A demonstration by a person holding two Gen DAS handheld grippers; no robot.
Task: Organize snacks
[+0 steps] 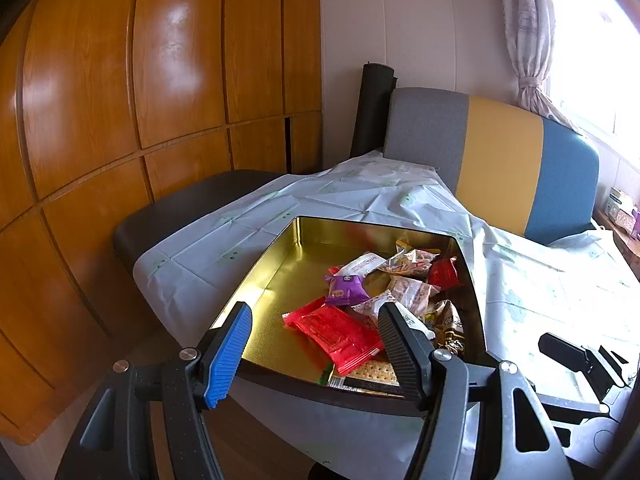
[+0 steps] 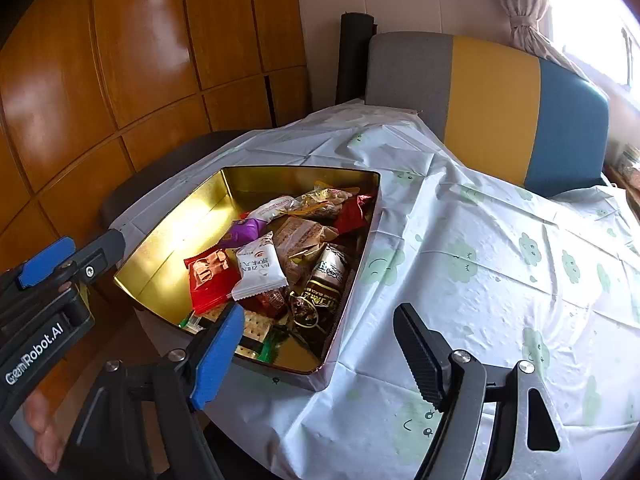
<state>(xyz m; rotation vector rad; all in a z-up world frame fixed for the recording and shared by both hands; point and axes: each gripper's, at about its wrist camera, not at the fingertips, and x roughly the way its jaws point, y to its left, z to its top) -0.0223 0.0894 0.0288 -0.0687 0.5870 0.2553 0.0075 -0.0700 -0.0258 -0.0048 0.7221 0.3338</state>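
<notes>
Right wrist view shows your right gripper (image 2: 320,344) spread wide and empty over the near corner of the gold tin (image 2: 168,240), snack packets (image 2: 280,252) heaped inside. Your left gripper (image 1: 316,340) also gapes empty above the red packet (image 1: 340,336). Lower squarely onto one packet and pinch its flat seam.

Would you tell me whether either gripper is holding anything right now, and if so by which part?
Nothing is held. The left gripper and right gripper are both open and empty, near the gold tin of snacks.
</notes>
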